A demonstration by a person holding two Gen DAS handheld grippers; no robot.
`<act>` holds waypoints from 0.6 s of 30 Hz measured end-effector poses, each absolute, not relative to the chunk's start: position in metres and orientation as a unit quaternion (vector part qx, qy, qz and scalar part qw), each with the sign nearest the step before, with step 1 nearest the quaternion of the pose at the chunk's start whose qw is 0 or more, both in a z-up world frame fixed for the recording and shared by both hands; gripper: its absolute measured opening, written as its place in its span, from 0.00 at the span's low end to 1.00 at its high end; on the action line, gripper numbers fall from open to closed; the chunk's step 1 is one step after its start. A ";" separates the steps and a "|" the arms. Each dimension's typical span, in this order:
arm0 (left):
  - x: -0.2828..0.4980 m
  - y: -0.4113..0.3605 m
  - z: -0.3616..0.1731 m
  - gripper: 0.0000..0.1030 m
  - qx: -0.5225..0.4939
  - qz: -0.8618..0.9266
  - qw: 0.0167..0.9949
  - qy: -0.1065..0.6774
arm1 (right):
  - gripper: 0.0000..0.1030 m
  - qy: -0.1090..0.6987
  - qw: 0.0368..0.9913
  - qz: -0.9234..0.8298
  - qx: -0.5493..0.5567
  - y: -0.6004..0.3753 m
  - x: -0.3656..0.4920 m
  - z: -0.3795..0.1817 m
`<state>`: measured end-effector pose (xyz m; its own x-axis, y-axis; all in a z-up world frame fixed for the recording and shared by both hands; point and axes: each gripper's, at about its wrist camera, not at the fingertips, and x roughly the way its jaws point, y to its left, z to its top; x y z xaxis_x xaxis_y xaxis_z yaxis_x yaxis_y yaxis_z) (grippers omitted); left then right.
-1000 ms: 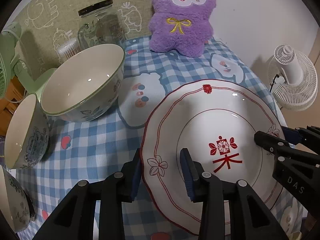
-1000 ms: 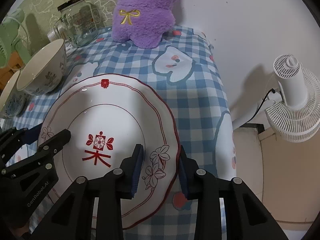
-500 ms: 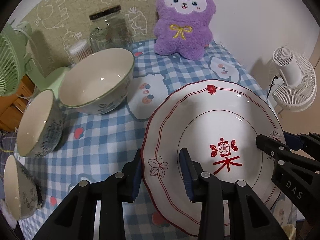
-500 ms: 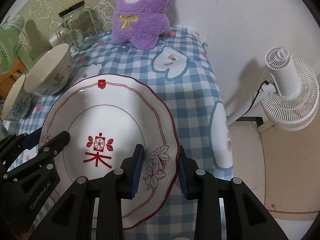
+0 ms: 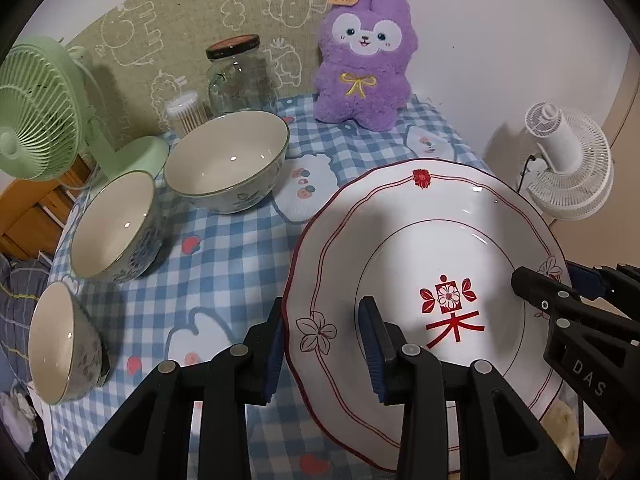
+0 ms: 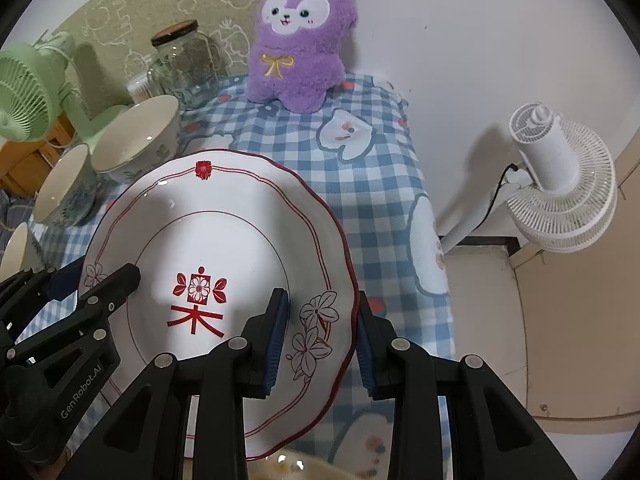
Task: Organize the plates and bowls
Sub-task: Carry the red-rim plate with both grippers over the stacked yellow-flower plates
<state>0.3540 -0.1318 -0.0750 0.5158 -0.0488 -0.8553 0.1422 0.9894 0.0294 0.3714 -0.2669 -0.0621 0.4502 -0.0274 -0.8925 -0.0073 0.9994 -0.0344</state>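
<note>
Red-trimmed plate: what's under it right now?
Checked tablecloth shows past the plate rim; something pale peeks out below its near edge. The rest beneath is covered. Left gripper and right gripper clamp opposite rims.

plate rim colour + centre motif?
Plate: white, dark red rim line, red flower emblem and character at centre. Clearest in the right wrist view.

Left wrist view: close over plate's left rim, angled steeply down toward the wall. Right wrist view: same pitch, from plate's right rim. Shared: red-trimmed plate (image 5: 420, 248), purple plush rabbit (image 6: 298, 44), glass jar (image 5: 240, 76), checked tabletop (image 6: 372, 176), white fan (image 5: 568, 164).
</note>
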 end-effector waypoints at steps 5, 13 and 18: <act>0.333 -0.131 -0.062 0.34 0.049 -0.062 0.873 0.482 | 0.33 0.518 0.855 -0.010 -0.018 -0.264 0.348 -0.049; 0.297 -0.134 -0.046 0.34 0.056 -0.068 0.878 0.470 | 0.33 0.510 0.860 -0.015 -0.016 -0.264 0.314 -0.034; 0.276 -0.136 -0.042 0.34 0.058 -0.073 0.878 0.470 | 0.33 0.507 0.862 -0.018 -0.014 -0.266 0.289 -0.030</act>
<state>0.2764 -0.1363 -0.0422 0.5479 -0.0738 -0.8333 0.1832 0.9825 0.0334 0.2891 -0.2657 -0.0302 0.4860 -0.0451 -0.8728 0.0174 0.9990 -0.0419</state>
